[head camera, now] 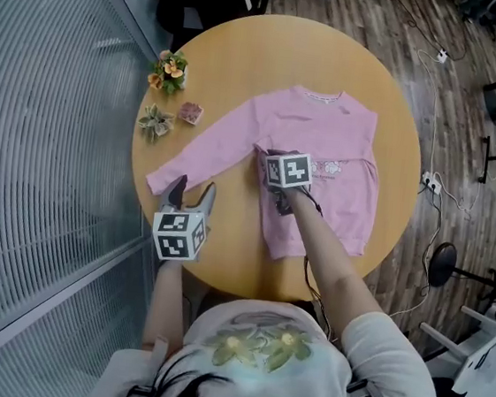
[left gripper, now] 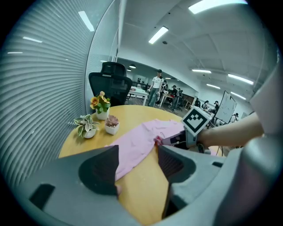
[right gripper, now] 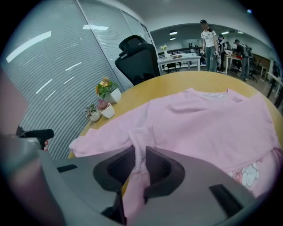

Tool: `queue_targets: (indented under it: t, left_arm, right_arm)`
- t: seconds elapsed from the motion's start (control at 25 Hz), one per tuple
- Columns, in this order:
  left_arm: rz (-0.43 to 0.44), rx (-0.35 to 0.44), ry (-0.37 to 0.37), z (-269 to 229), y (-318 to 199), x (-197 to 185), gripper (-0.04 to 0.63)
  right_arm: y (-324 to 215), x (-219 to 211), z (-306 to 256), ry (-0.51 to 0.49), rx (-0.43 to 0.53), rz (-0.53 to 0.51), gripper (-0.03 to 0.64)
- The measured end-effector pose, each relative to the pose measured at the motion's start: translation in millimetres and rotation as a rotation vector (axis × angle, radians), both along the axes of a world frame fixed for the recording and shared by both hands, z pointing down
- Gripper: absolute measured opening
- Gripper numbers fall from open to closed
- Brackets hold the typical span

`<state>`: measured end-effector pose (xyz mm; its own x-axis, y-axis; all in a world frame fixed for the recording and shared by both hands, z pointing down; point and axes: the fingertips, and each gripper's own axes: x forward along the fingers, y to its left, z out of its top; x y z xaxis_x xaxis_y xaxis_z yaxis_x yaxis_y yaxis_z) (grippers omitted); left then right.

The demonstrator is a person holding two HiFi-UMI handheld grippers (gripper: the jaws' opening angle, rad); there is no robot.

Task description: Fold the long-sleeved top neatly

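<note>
**A:** Where's the top [head camera: 334, 145]?

**B:** Flat on the round table [head camera: 247, 51], covering the middle and the 3 o'clock side. The collar points to 12 o'clock. One sleeve [head camera: 204, 157] runs out straight toward 8 o'clock, and its end lies near the table's edge.

**A:** And the right gripper [head camera: 266, 157]?

**B:** At the table's centre, over the top's body, tilted downward. In the right gripper view its jaws [right gripper: 140, 152] stand close together, pinching a ribbed edge of the pink cloth. The cloth rises in a narrow ridge between the pads and hangs down behind them.

**A:** The left gripper [head camera: 193, 191]?

**B:** At 7 o'clock, just beside the sleeve's end. In the left gripper view its fingers [left gripper: 138, 152] are spread wide with nothing pinched. The sleeve's end lies on the wood beside the left pad, and I can't tell whether they touch.

**A:** Anything else on the table?

**B:** Three small pots [head camera: 170, 70] grouped at the 10 o'clock edge, apart from the sleeve. One has orange and yellow flowers, and the two lower ones hold succulents. A black chair [left gripper: 110, 84] stands behind them.
</note>
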<state>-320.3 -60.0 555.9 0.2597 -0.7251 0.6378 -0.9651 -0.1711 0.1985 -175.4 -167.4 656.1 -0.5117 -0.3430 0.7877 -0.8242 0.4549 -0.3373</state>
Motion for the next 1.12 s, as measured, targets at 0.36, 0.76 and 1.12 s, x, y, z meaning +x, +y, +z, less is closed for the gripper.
queue_targets:
  t: [0.36, 0.76, 1.12]
  left_arm:
    - [-0.051, -0.052, 0.028, 20, 4, -20, 0.261]
    - [-0.131, -0.098, 0.019, 44, 5, -47, 0.261]
    - [-0.254, -0.12, -0.032, 61, 8, -77, 0.261]
  right_arm:
    - [10, -8, -68, -0.148, 0.133, 0.006, 0.175]
    - [46, 48, -114, -0.273, 0.179, 0.176, 0.173]
    - [79, 94, -110, -0.248, 0.166, 0.246, 0.173]
